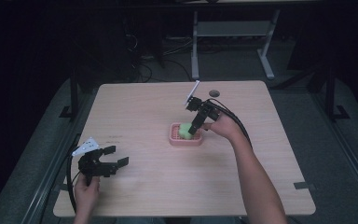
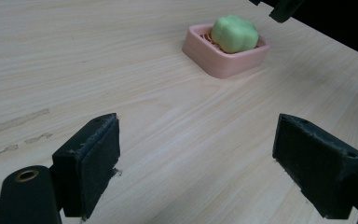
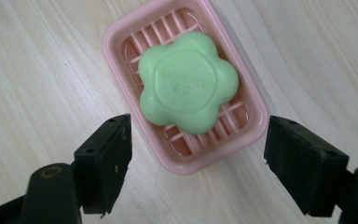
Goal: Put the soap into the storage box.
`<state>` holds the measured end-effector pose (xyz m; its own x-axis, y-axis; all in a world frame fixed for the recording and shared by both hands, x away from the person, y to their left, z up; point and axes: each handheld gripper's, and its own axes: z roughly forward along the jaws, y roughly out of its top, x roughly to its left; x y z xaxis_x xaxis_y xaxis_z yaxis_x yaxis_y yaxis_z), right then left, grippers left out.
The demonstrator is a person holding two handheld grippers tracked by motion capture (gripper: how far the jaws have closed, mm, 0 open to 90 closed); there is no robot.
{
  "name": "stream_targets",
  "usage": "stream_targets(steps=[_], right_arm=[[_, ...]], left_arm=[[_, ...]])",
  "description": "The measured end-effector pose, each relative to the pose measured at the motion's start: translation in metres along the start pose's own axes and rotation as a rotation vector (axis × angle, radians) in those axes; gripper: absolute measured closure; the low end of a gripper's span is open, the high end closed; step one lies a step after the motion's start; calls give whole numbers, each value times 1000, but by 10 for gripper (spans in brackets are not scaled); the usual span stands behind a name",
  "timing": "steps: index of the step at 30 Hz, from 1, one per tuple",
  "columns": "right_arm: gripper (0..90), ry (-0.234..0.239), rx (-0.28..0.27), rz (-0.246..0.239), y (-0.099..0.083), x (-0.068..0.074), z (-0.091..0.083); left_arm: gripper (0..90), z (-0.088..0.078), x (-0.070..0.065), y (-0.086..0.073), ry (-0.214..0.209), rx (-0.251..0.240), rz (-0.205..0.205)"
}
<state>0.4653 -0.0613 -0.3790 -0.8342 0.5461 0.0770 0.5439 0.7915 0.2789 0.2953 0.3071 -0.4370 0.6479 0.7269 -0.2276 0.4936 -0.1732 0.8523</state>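
1. At the far left of the high view, the left gripper [image 1: 114, 156] rests low over the near-left part of the table [image 1: 144, 186], held by the person's left hand [image 1: 86, 192]. Its jaws stand wide apart with nothing between them; its own view shows bare wood between the two black pads [image 2: 91, 158].
2. Faint marks show on the tabletop just beyond that gripper [image 1: 114, 138] (too small and blurred to read as writing).
3. Near the middle of the table sits the pink soap dish [image 1: 173, 138], a slatted rectangular tray. The green soap [image 1: 185, 130], shaped like a flower, lies in it, on the slats.
4. Raised lettering is pressed into the soap's round centre [image 3: 186, 81]; it is too soft to read with certainty.
5. The right gripper [image 1: 196, 129] hangs right above the dish, pointing down. Its jaws are spread, released, wider than the dish's [image 3: 121, 42] short side, gripping nothing.
6. The right hand [image 1: 223, 125] holds it from the right, with the cable trailing back.
7. The surface is pale wood-grain laminate with a round hole [image 1: 214, 93] near the far edge.
8. The room beyond is dark; a grey table frame [image 1: 233, 32] stands on the floor behind.
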Motion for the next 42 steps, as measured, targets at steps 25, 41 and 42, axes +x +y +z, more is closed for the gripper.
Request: stream_targets(steps=[25,41,42], right_arm=[[227,-5,-25,9,-24,-2,-12],[227,0,-41,35,-47,-2,-18],[227,-1,-44,33,-49,-3,-19]], left_arm=[[146,1,-1,0,0,4,6],[146,3,-2,0,-3,6,5],[146,3,-2,0,-2,6,4]])
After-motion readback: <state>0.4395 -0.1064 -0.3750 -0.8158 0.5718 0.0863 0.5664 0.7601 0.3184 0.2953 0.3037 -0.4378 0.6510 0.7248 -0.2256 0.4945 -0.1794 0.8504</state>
